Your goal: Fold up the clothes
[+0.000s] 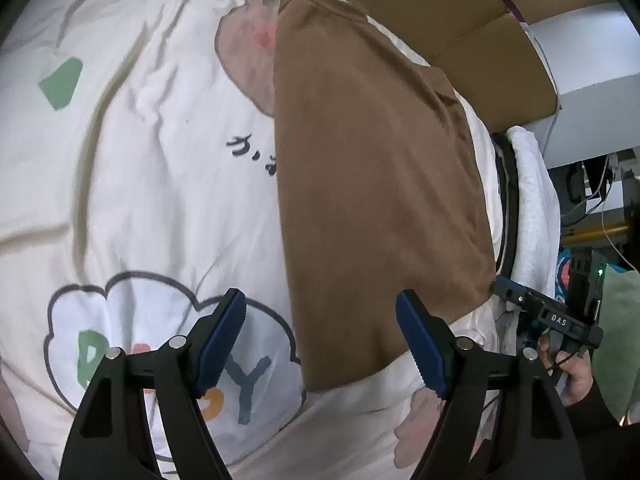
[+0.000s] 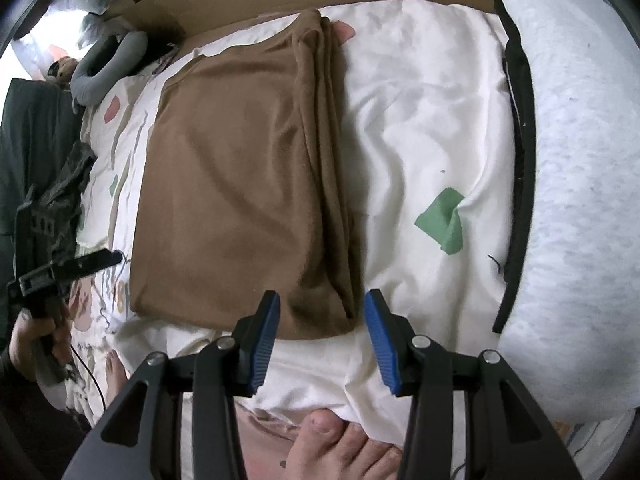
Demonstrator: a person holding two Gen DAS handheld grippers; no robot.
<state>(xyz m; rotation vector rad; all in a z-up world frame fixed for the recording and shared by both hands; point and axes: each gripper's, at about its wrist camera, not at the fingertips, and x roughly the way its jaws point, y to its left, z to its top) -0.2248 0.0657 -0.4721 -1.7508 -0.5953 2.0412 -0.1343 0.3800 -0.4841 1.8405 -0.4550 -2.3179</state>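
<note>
Brown garment [image 2: 244, 184] folded, lying flat on white printed bedsheet [image 2: 424, 128]. Left tongs [image 1: 320, 340] spread, empty, above garment's near corner. Right tongs [image 2: 320, 336] half-spread, empty, at folded near edge.

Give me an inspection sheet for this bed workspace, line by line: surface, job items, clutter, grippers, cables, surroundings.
Surface: cream printed duvet, wrinkled, cartoon prints.
Job's things: brown garment, folded into a long rectangle, lying flat, layered edges along one side.
Clutter: grey-white pillow at the bed's edge; dark crumpled fabric on the other side; person's bare foot on the duvet.
Grippers: left gripper open, above the garment's near corner, holding nothing; right gripper open, fingers either side of the garment's layered corner, not pressing.
Cables: thin black cable trailing from the left gripper's handle.
Surroundings: cardboard beyond the bed; white furniture.
</note>
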